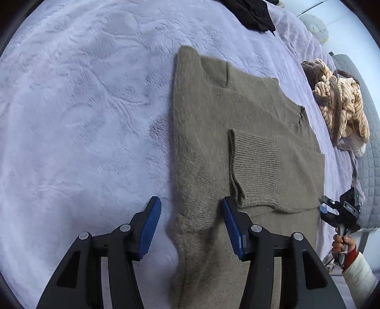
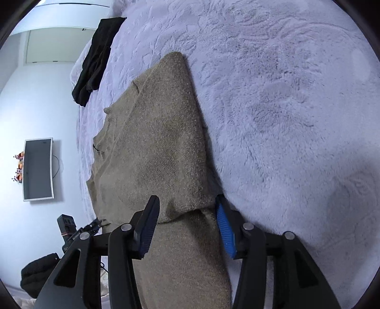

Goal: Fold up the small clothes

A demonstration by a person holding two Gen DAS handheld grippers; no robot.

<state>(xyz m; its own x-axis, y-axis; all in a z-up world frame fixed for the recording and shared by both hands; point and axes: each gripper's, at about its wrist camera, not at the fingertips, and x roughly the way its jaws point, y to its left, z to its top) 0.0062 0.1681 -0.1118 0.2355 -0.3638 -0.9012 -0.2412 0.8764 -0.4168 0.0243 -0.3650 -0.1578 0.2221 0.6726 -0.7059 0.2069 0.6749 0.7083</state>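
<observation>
The left tongs [image 1: 191,223] are released, with the two blue pads wide apart. They stand over the left border of the brown sweater [image 1: 237,142], near its lower part; one pad is above the bed cover [image 1: 71,118] and the other above the knit. I cannot tell if the pads touch the cloth. The right tongs [image 2: 187,223] are released too, and they stand astride the opposite border of the same sweater [image 2: 154,142], just where a folded layer ends and a lower layer goes on toward the camera.

The sweater lies flat on the lilac plush bed cover [image 2: 285,118], partly folded: a sleeve with a ribbed cuff [image 1: 256,164] is laid across the body. I judge that the next step is to take the hem at both borders and bring it up over the body.

Further away, a black garment [image 1: 251,14] lies at the far end of the bed, and a striped cream garment [image 1: 339,111] lies in a heap at the bed's side, well apart from the sweater.

What can go wrong from here: the knit is thick and fuzzy, so a pad may catch only the upper layer, and then the fold opens when it is lifted. Also the plush cover is soft, so a pad that goes too deep may pinch the cover together with the sweater. If one hand rises before the other, the fold line becomes oblique and the laid sleeve may slip off.
</observation>
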